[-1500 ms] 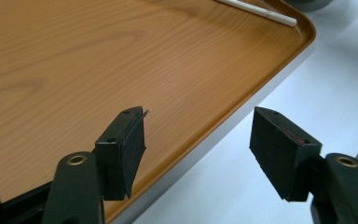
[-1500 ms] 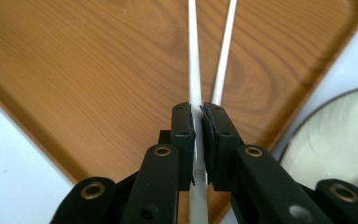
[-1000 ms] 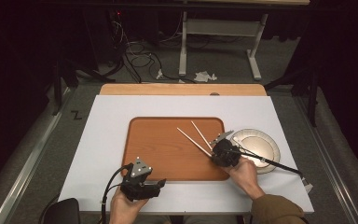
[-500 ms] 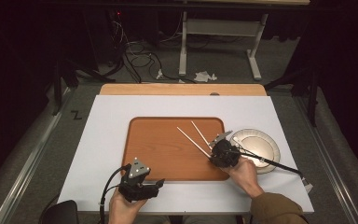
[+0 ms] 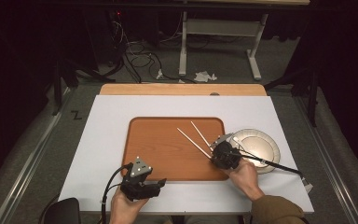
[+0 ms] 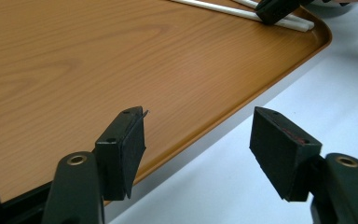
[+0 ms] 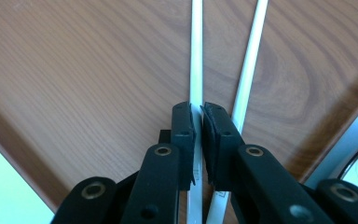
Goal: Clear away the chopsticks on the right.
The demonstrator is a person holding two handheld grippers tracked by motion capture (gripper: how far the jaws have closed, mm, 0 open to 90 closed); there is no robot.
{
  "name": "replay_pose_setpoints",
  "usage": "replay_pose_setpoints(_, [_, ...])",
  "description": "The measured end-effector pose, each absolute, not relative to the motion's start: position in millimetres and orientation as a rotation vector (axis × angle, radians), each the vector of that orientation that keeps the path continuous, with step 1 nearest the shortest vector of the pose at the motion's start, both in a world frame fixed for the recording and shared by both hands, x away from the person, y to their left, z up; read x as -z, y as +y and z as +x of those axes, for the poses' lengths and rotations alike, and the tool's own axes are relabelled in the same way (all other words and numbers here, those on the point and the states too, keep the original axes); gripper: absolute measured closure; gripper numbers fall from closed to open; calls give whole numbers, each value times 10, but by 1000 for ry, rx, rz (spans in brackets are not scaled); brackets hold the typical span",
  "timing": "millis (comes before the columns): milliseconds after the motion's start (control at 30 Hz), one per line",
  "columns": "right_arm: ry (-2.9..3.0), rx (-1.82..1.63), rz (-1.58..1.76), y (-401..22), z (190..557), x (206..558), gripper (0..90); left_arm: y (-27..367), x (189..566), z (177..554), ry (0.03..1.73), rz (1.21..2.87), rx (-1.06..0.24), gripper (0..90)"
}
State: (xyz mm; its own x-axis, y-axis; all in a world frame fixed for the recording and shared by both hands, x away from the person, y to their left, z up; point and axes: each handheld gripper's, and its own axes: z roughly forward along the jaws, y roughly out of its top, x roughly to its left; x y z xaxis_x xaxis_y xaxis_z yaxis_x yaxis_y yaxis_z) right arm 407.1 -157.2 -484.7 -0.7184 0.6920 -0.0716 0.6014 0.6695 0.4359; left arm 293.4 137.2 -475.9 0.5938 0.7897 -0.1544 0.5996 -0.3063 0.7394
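Right gripper: in my right hand, its matte black jaws are nearly together and pinch one white chopstick between their flat pads. They have just opened a little and closed again on it. In the high view this gripper sits at the tray's right edge.
Held chopstick: a thin, straight, smooth white stick. It runs from the pads out over the wood and lies low on the tray.
Second chopstick: same white, slim, glossy rod, lying just beside the right-hand jaw, outside the grip. The two sticks spread slightly apart toward their far ends, as the high view shows.
Tray: rectangular with rounded corners and a low raised rim, with a warm brown wood-grain surface and a soft sheen.
Plate: round, pale, shallow dish with a broad rim, just right of the tray, partly under my right gripper and its cable.
Left gripper: in my left hand, jaws wide apart with nothing between them. The blocky black pads hover at the tray's near rim. In the high view it is at the table's near edge.
Table: flat, matte white top with a light wooden strip along the far edge.
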Motion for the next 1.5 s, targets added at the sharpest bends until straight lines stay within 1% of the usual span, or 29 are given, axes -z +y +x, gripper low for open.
replay_pose_setpoints(67, [2645,-577,1047,-1575,4054,4851,830,1357,4757,2948,1091,2026,-297,356])
replay_pose_setpoints(100, [2632,-587,1042,-1579,4042,4858,785,1351,4756,2956,1084,2029,-293,356])
replay_pose_setpoints(133, [2630,-589,1031,-1584,4032,4858,762,1341,4757,2965,1081,2029,-293,356])
replay_pose_setpoints(300, [2598,-675,1010,-1638,3941,4785,687,1292,4758,3014,1054,2040,-275,356])
replay_pose_setpoints(533, [2534,-768,996,-1788,3796,4656,634,1211,4754,3073,1006,2058,-250,356])
replay_pose_setpoints(933, [2464,-880,1076,-2064,3670,4536,607,1112,4754,3161,946,2086,-223,355])
replay_pose_setpoints(1100, [2445,-877,1097,-2192,3629,4550,582,1083,4746,3181,928,2090,-214,354])
replay_pose_setpoints(1233, [2447,-933,1141,-2299,3607,4562,587,1076,4744,3195,922,2095,-211,354])
replay_pose_setpoints(1500, [2458,-901,1096,-2284,3563,4609,584,1055,4749,3206,918,2098,-208,354])
